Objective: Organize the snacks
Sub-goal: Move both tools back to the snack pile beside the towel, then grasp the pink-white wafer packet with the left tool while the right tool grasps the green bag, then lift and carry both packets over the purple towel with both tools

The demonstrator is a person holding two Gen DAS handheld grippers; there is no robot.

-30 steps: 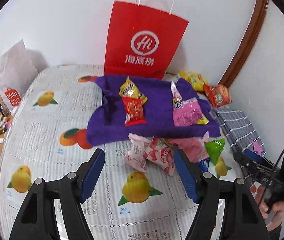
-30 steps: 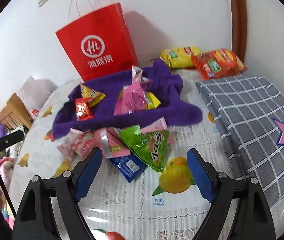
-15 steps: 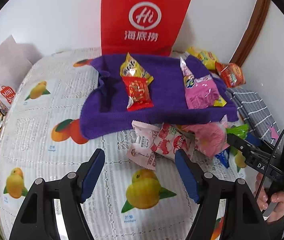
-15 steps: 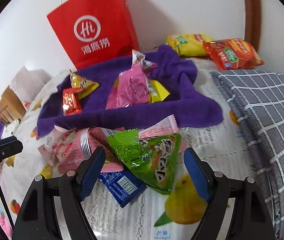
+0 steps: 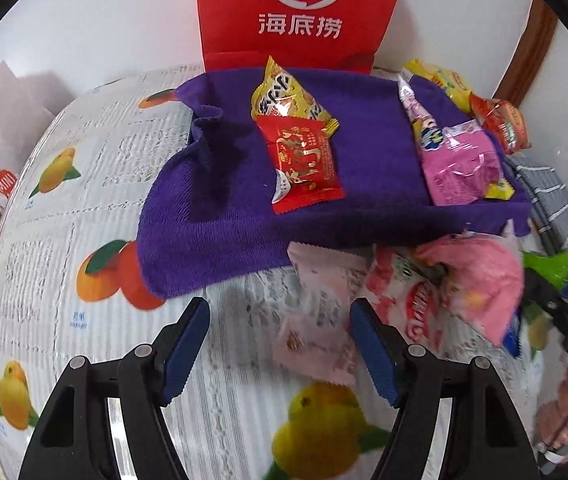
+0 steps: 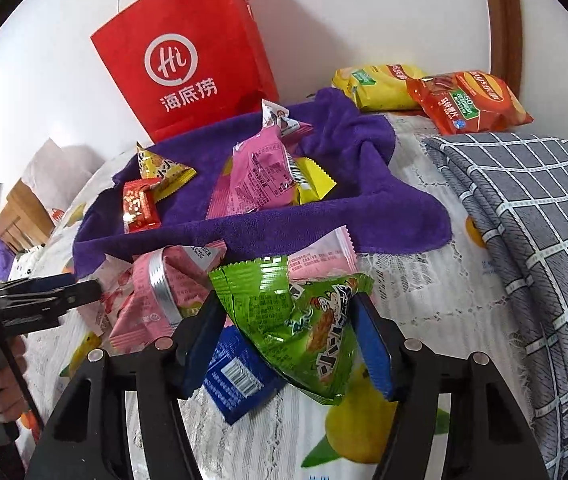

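Note:
A purple towel lies on the table and carries a red packet, a yellow packet and a pink packet. Loose snacks lie in front of it: pale pink packets and a green packet over a blue one. My left gripper is open, low over the table, with a pale pink packet between its blue pads. My right gripper is open with the green packet between its pads; contact is unclear. The towel also shows in the right wrist view.
A red paper bag stands against the wall behind the towel. Yellow and orange chip bags lie at the back right. A grey checked cloth covers the right side. The fruit-print tablecloth covers the table.
Both grippers have moved forward and lower toward the snack pile. The right gripper's pads now sit either side of the green packet. The left gripper's pads now flank a pale pink packet.

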